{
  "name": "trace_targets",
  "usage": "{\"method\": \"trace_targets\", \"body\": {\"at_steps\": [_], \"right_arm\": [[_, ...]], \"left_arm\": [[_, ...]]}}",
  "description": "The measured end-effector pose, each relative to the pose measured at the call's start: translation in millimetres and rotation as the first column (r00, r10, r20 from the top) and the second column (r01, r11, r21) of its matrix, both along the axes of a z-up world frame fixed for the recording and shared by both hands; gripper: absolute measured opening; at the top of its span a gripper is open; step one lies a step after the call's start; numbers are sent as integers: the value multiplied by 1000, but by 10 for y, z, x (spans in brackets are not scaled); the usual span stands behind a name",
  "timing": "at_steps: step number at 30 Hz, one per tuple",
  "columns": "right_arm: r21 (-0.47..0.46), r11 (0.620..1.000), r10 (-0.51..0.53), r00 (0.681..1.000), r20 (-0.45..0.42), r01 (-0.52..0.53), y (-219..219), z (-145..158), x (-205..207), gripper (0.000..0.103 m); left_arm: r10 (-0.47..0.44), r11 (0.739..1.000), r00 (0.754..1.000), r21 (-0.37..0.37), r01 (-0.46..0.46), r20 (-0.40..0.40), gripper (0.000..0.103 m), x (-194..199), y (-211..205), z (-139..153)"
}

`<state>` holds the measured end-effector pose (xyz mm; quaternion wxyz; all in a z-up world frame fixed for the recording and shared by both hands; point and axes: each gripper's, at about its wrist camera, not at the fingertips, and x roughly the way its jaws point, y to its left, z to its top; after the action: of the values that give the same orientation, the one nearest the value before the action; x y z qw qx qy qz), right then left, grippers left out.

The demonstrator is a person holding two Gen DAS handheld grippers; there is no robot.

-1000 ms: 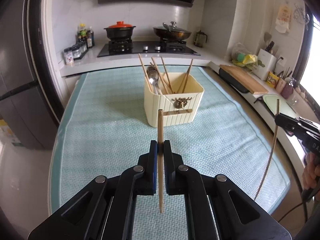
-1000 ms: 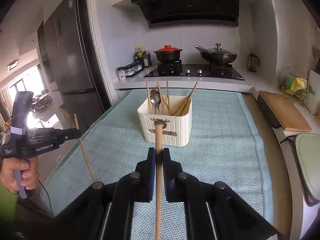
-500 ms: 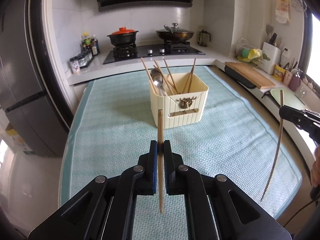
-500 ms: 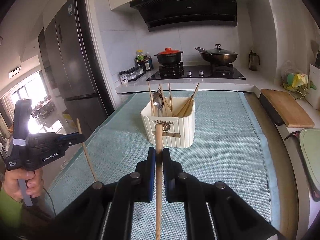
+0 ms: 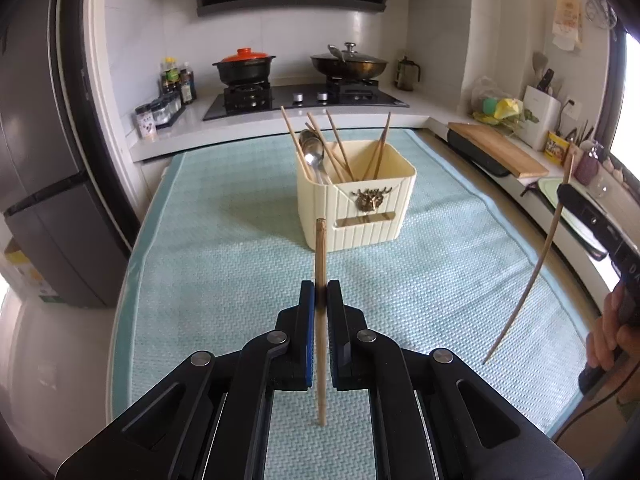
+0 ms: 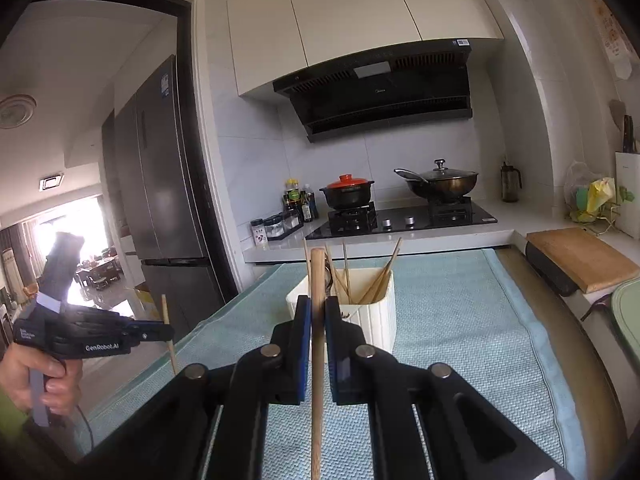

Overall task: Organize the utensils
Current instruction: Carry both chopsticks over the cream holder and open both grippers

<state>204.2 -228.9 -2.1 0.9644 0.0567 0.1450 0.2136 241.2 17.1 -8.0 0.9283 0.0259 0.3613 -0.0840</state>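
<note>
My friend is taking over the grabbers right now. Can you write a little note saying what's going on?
Left tool: shut on one wooden chopstick, held upright above the light blue woven mat.
Right tool: shut on another wooden chopstick.
Cream ribbed plastic utensil box: stands on the mat, apart from both tools.
Done: several chopsticks and a metal spoon are in the box.
Left: drop both held chopsticks in.

- We see a home kitchen: a gas hob (image 5: pixel 304 98) with pots under a range hood (image 6: pixel 380 92).
- A fridge (image 6: pixel 160 184) and a cutting board (image 5: pixel 498 149) confirm it.
</note>
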Motion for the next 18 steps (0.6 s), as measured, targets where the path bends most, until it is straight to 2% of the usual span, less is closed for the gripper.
{"method": "trace_targets", "body": {"at_steps": [3, 6, 8, 10, 18], "right_arm": [[-57, 998, -11, 1000, -26, 9, 36, -289, 46, 7], [-42, 998, -39, 999, -37, 37, -34, -399, 37, 7], [-22, 999, -41, 998, -58, 39, -81, -358, 47, 7], [-41, 999, -33, 998, -49, 31, -60, -284, 20, 7], [-65, 998, 13, 999, 34, -11, 119, 236, 54, 7]], "left_arm": [[-3, 1000, 1000, -4, 3, 1, 4, 7, -2, 0], [-3, 1000, 1000, -7, 3, -1, 4, 18, 7, 6], [-7, 1000, 1000, -12, 7, -4, 4, 25, 8, 10], [-10, 1000, 1000, -29, 10, -3, 4, 30, 21, 35], [-29, 989, 999, -148, 31, 15, 4, 174, 119, 356]]}}
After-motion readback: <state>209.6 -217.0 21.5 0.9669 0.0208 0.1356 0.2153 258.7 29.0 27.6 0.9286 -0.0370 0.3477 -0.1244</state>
